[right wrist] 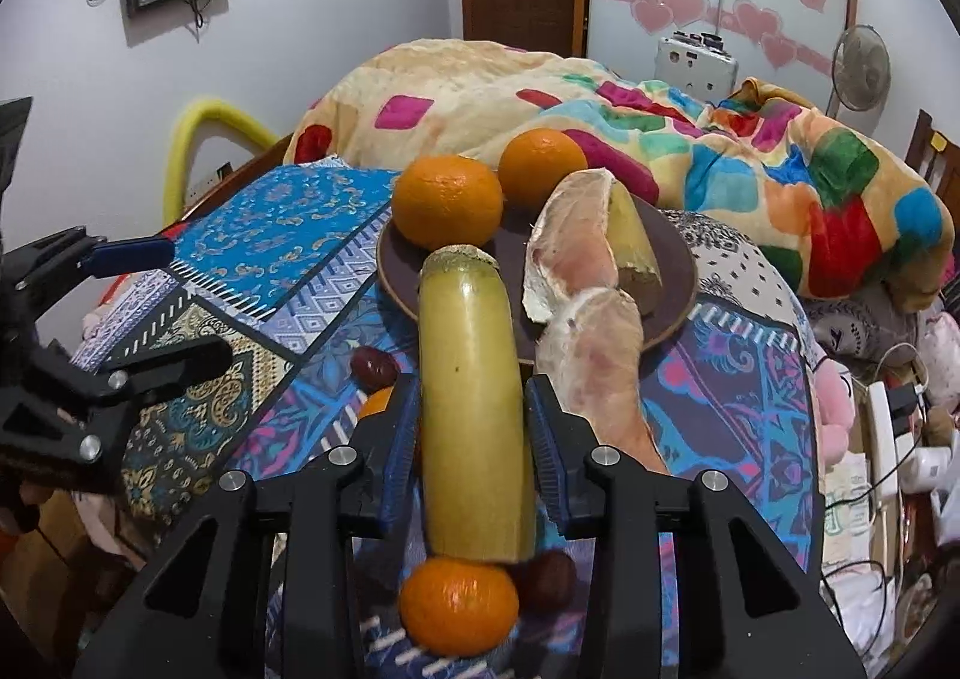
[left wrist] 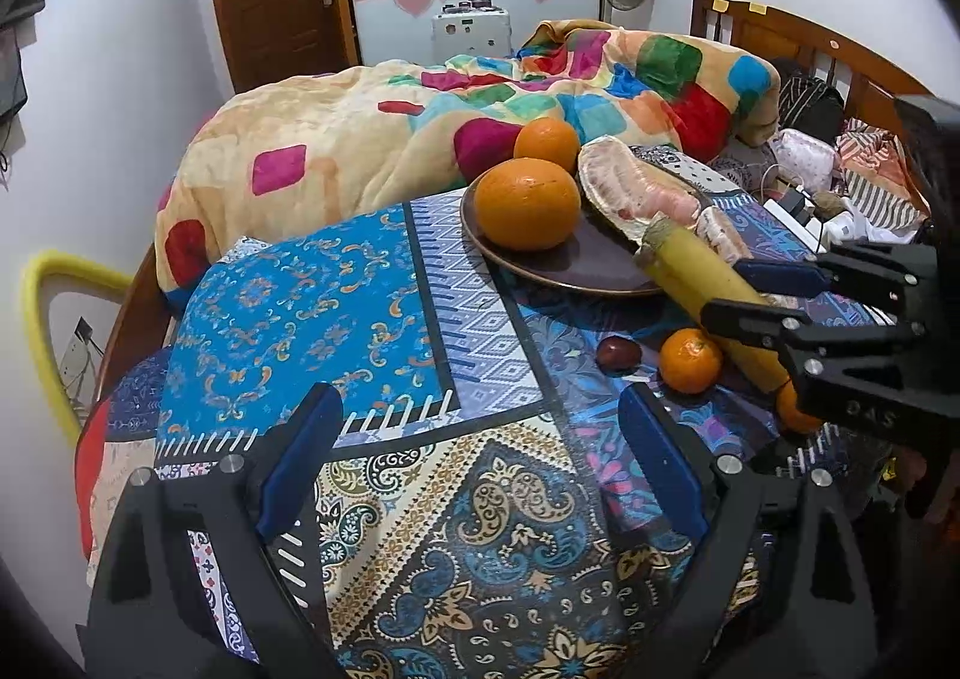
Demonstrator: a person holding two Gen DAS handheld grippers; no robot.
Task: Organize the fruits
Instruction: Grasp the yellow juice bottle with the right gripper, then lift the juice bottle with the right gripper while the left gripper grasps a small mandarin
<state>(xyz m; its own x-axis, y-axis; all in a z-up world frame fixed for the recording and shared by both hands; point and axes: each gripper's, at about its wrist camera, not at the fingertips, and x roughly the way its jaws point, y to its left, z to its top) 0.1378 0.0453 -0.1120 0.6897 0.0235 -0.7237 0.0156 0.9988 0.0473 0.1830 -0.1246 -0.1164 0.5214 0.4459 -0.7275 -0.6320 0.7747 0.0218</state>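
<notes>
1. Fingers of the right gripper were clamped on a yellow banana, held above the patterned cloth, its tip over the near rim of the brown plate.
2. Plate contents: two oranges, a pomelo segment; a second segment lay half off the rim, just beside the banana.
3. Loose fruit on the cloth below the banana: a mandarin and a dark red fruit; another red fruit lay to the left.
4. Left gripper hovered with fingers spread apart, holding nothing.
5. Background: a colourful blanket.
</notes>
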